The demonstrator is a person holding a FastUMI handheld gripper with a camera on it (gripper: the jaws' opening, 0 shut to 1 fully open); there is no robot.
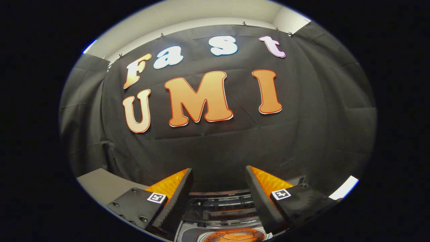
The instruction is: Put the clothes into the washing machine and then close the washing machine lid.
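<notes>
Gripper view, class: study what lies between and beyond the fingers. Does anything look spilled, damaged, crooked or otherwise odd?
Nothing stands out. The gripper is open, its fingers apart with nothing between them. Below them sits part of the washing machine, too little to judge. Beyond hangs the black cloth wall, creased but intact.

Black cloth wall (215,144) — creased, clipped along its top edge. Pale ceiling (201,13) above. Grey table surface (97,181) — at the wall's foot.

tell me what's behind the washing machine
A black cloth wall hangs right behind the washing machine, with pale wall above it. The open hand-held gripper points at the cloth, nothing between its fingers. The cloth hides whatever lies further back.
</notes>
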